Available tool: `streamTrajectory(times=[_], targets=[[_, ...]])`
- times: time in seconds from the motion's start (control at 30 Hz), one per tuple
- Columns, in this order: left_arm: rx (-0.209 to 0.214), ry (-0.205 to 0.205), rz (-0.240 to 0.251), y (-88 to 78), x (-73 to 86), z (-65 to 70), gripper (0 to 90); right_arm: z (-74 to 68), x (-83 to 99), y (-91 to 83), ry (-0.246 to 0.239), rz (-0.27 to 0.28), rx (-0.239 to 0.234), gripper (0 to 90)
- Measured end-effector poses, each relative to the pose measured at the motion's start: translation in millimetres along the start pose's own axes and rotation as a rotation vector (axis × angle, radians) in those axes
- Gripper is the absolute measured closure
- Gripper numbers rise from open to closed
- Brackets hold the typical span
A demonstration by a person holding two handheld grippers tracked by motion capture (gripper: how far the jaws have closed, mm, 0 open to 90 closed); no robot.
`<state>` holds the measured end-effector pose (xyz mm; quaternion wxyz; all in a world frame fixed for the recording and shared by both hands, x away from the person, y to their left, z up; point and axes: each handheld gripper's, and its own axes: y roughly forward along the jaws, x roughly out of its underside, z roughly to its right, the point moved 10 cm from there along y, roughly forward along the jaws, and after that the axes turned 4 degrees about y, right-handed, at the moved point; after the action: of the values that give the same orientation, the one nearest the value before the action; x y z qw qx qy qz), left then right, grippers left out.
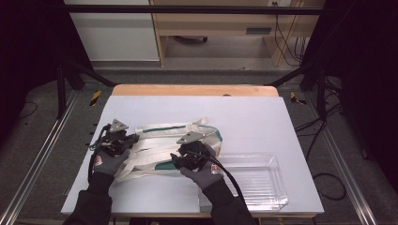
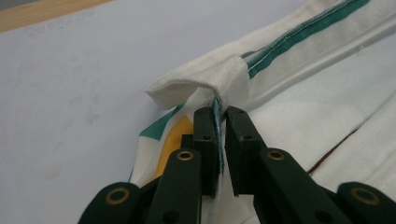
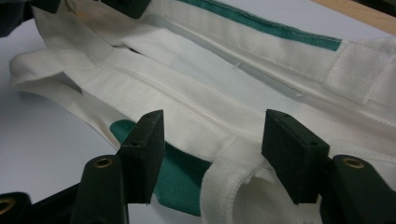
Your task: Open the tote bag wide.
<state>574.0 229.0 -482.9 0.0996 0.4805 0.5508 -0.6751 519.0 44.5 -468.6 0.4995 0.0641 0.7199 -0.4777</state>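
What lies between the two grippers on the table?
Between the left gripper and the right gripper, the high view shows the white and green cloth bag with its white straps, lying flat on the table.

The bag [image 1: 169, 145] lies flat in the middle of the table [image 1: 253, 117], a bit toward the front edge. The tray [image 1: 263, 180] sits at the front right corner, just right of the bag. The left gripper [image 1: 123, 140] is at the bag's left end and the right gripper [image 1: 180, 158] at its front edge.

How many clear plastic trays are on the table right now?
1. The clear rectangular plastic tray sits at the near right corner of the pale blue table, beside the white and green cloth bag. No others visible.
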Motion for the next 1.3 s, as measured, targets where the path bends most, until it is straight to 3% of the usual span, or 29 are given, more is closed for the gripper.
streamTrajectory(times=[0.13,0.33,0.43,0.53,0.6,0.8,1.03,1.13,1.3], targets=[[0.022,-0.056,0.038,-5.3,-3.6,-1.0,82.8,8.1,4.8,4.0,-0.024,-0.021,0.050,36.9],[0.029,-0.089,0.069,-10.6,-8.0,-0.7,83.0,13.5,13.1,13.1,-0.048,-0.059,0.081,39.7],[0.034,-0.102,0.076,-12.1,-9.8,-1.0,83.1,19.5,15.3,14.5,-0.080,-0.073,0.130,57.1],[0.038,-0.114,0.084,-14.2,-11.7,-1.4,83.1,29.1,15.6,12.4,-0.037,-0.085,0.162,81.0],[0.039,-0.123,0.090,-15.9,-13.5,-2.2,83.2,32.7,16.0,10.3,0.015,-0.091,0.129,90.0],[0.027,-0.142,0.101,-17.3,-23.4,-4.1,83.1,34.8,17.1,3.8,0.021,-0.092,0.095,90.0],[0.043,-0.158,0.134,-22.2,-21.8,-3.6,83.1,30.8,-19.3,-8.3,0.047,0.037,0.059,90.0],[0.033,-0.154,0.144,-22.3,-21.1,-2.7,83.1,31.0,-28.7,-2.3,0.075,0.056,0.047,90.0],[0.026,-0.151,0.157,-23.1,-20.9,-1.4,83.1,35.9,-31.4,19.3,0.115,0.038,0.070,89.4]])
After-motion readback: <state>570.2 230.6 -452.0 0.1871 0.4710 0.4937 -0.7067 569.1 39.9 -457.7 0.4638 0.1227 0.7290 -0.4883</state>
